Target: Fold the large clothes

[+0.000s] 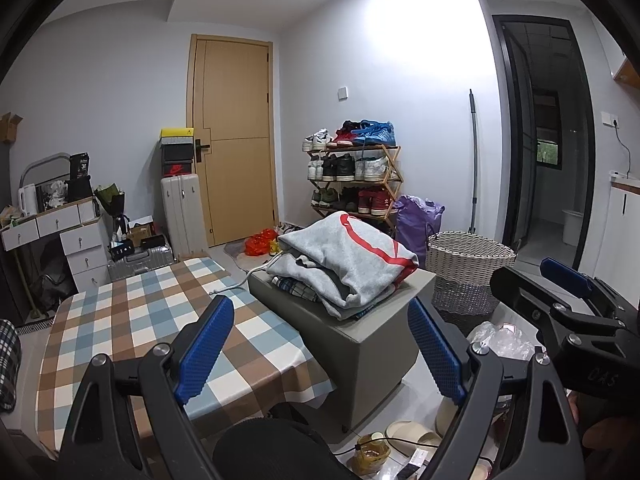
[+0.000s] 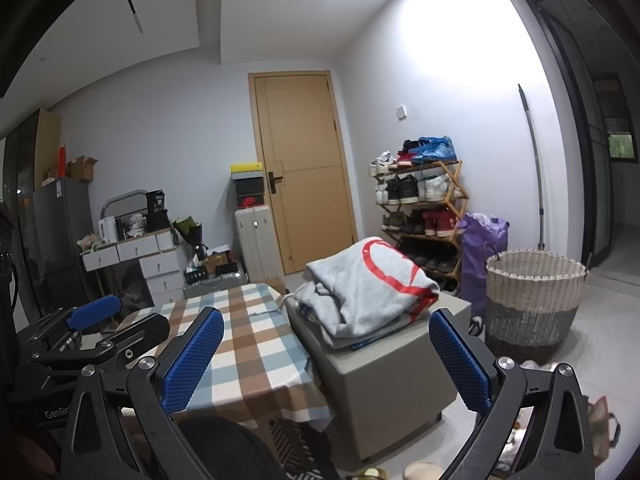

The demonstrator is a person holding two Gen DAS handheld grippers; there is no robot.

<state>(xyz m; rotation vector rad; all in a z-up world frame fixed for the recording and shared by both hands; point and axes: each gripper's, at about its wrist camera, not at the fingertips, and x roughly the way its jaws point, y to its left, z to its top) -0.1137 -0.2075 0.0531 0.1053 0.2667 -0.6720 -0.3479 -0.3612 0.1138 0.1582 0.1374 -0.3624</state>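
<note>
A folded grey hoodie with red stripes (image 1: 344,256) lies on top of a pile of folded clothes on a grey box stool (image 1: 372,344). It also shows in the right wrist view (image 2: 368,284), on the stool (image 2: 384,380). My left gripper (image 1: 320,320) is open and empty, raised in front of the stool and the checked table (image 1: 152,320). My right gripper (image 2: 326,330) is open and empty, also raised before the stool. The right gripper (image 1: 560,300) shows at the right of the left wrist view. The left gripper (image 2: 92,320) shows at the left of the right wrist view.
A woven laundry basket (image 1: 468,264) stands right of the stool, with a purple bag (image 1: 416,220) and shoe rack (image 1: 352,172) behind. A black chair back (image 1: 272,448) is just below the grippers. Slippers (image 1: 412,432) lie on the floor. Drawers and suitcases stand at the left wall.
</note>
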